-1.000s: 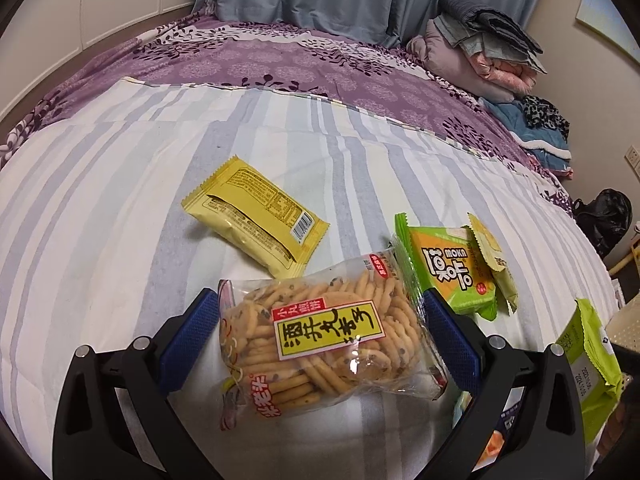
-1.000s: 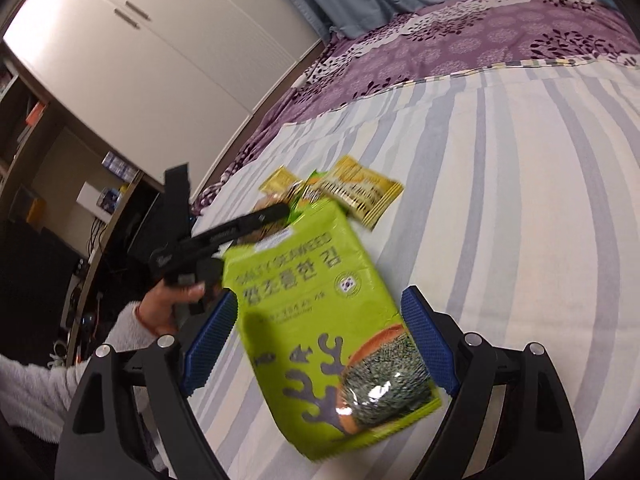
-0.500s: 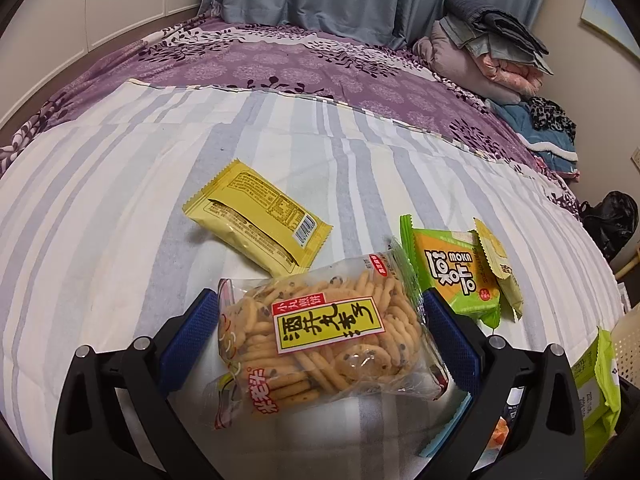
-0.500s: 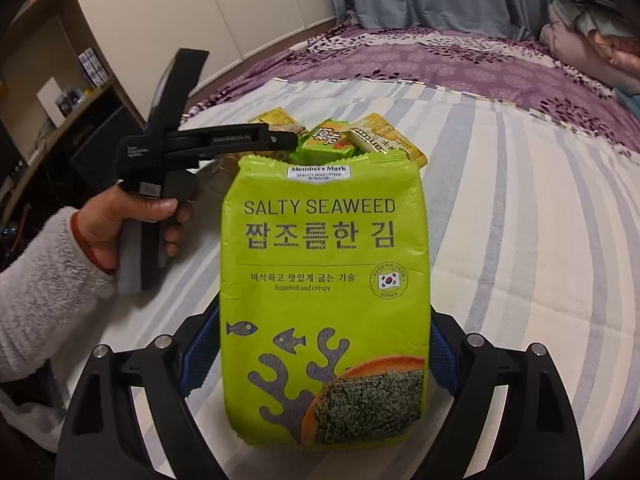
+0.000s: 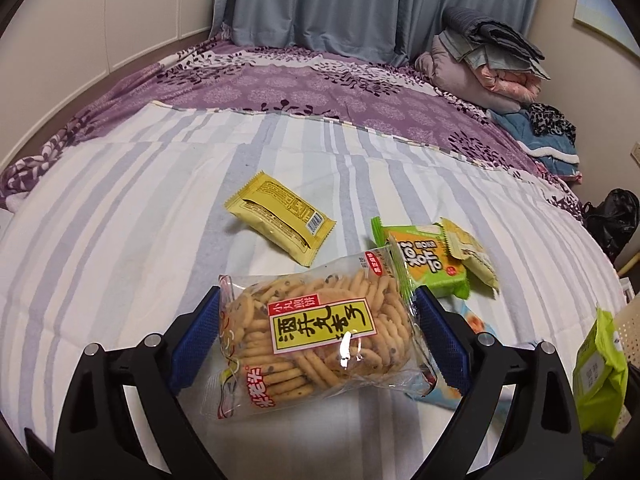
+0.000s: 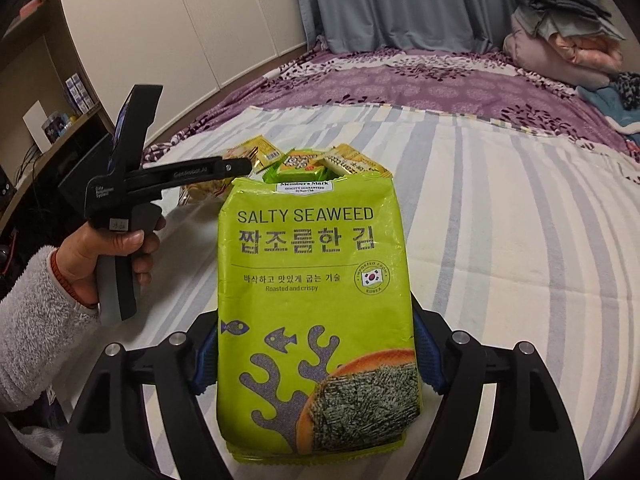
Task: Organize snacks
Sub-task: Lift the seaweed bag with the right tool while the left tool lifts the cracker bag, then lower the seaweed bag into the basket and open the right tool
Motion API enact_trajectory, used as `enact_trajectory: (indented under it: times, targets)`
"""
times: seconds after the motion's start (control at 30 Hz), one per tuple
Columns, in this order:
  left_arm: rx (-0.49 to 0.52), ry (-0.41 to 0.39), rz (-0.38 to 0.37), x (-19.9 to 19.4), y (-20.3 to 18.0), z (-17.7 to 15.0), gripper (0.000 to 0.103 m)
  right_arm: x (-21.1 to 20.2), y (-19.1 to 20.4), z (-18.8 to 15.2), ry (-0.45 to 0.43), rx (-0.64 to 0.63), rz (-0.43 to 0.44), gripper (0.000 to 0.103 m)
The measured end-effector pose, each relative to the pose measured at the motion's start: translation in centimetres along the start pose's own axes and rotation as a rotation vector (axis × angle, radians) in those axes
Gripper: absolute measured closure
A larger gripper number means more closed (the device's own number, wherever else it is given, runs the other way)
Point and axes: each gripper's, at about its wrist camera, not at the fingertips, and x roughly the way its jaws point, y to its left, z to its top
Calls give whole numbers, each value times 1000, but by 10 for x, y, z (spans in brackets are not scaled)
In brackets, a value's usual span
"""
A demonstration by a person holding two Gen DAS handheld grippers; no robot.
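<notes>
Closing my left gripper (image 5: 318, 334) on clear plastic biscuit bag (image 5: 316, 336); right gripper (image 6: 316, 358) squeezing tighter on lime-green foil seaweed pack (image 6: 316, 308), both over striped bed cover (image 5: 120, 220).

Blue packet (image 5: 460, 384) mostly hidden under cookie bag (image 5: 316, 340); contents unreadable.

Striped bed (image 5: 120, 240), purple quilt (image 5: 320, 88), blue-grey curtains (image 5: 340, 4), white wardrobe (image 6: 180, 20).
</notes>
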Motion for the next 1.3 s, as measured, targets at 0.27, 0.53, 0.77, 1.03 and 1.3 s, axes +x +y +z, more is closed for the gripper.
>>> enact_trajectory:
  times: [0.27, 0.53, 0.77, 1.03, 1.3]
  targets:
    - [14, -52, -23, -54, -12, -8, 9, -45, -3, -10, -90, 59, -14, 28]
    - [72, -114, -88, -106, -48, -16, 9, -109, -27, -30, -207, 168, -79, 28]
    - [155, -152, -172, -141, -99, -23, 9, -177, -60, -55, -320, 262, -205, 28]
    - [231, -155, -254, -168, -145, -30, 9, -243, -107, -86, -426, 392, -368, 27]
    - [286, -164, -301, -183, -174, -35, 9, -273, -153, -112, -472, 517, -497, 27]
